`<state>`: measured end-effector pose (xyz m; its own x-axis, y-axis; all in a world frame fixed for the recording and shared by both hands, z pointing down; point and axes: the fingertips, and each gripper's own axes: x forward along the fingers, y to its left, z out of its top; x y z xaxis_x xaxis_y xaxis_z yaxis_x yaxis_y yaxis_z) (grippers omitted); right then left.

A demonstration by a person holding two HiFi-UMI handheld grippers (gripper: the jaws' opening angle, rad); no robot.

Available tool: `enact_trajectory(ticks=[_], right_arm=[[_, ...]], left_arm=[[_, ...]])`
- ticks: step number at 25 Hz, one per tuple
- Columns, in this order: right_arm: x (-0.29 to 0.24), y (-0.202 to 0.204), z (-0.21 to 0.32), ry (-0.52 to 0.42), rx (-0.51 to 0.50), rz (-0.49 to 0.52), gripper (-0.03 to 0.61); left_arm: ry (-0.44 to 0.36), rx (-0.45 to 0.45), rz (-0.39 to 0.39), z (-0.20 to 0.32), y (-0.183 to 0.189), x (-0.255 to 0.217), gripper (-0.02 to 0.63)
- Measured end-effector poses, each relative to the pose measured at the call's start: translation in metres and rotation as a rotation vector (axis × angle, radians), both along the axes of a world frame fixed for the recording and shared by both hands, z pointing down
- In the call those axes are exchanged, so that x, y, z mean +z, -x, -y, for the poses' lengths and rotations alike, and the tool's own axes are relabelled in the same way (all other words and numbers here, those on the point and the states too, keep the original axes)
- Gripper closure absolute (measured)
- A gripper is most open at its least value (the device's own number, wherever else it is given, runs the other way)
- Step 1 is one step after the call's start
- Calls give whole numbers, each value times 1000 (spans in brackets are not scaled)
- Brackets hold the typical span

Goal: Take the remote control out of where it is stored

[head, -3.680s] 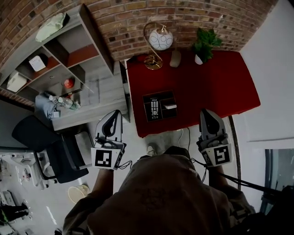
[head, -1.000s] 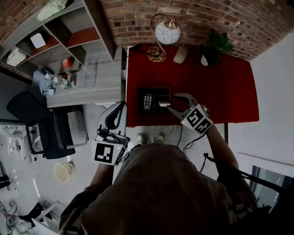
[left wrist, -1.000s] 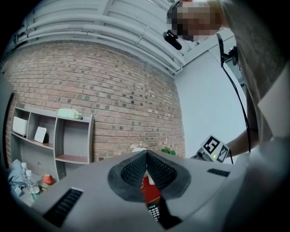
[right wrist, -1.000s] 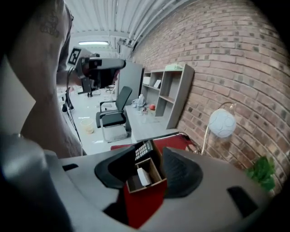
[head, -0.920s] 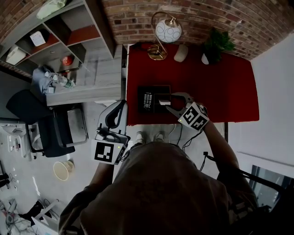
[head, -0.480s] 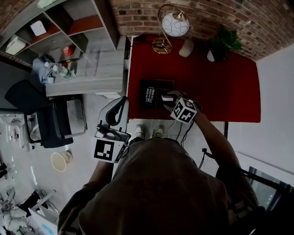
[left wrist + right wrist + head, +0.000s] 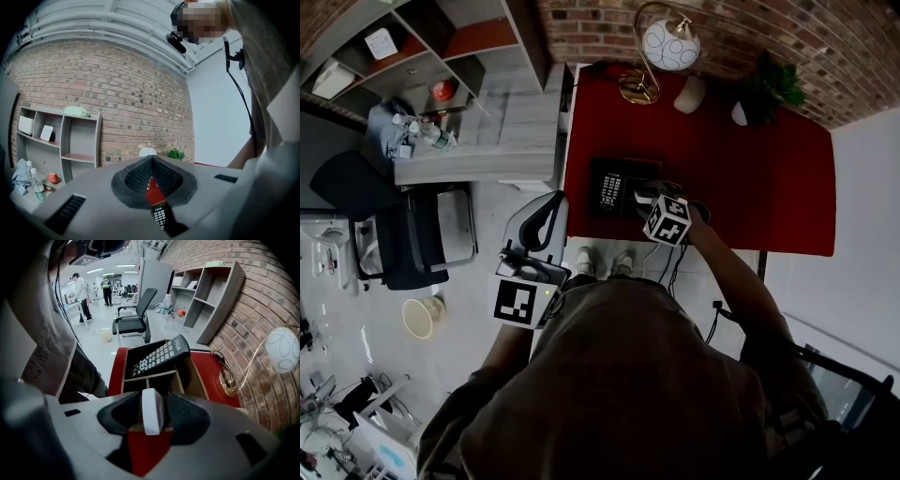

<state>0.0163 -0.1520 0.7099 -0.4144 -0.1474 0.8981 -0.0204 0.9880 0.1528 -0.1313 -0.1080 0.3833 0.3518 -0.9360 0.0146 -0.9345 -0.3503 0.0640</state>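
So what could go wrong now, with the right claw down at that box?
The right claw straddles a white piece, not the black remote leaning in the organizer, so it may grab the wrong thing. The organizer sits near the front edge of the red table; a snagged lift could drag it off.

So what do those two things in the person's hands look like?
The left claw and right claw are pale grey plastic shells with black textured pads. Each carries a white cube printed with black square markers. A thin black cable trails from the right one. The person wears a grey-brown top.
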Motion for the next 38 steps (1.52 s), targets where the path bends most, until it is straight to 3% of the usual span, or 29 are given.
enact_trajectory(ticks=[8, 10, 12, 19, 25, 38], right_arm=[[10, 1, 5, 8, 11, -23, 399], [11, 1, 6, 4, 17, -30, 457], [11, 1, 6, 9, 26, -34, 469], [7, 1, 8, 11, 31, -65, 480], [1, 4, 13, 66, 57, -57, 495], [-8, 2, 14, 34, 74, -72, 497]], left_arm=[[15, -17, 5, -1, 6, 3, 603], [18, -21, 7, -1, 8, 3, 603], [20, -25, 7, -2, 10, 4, 603], [22, -26, 9, -4, 12, 4, 603], [24, -23, 4, -5, 12, 7, 603], [22, -25, 10, -13, 12, 8, 603]])
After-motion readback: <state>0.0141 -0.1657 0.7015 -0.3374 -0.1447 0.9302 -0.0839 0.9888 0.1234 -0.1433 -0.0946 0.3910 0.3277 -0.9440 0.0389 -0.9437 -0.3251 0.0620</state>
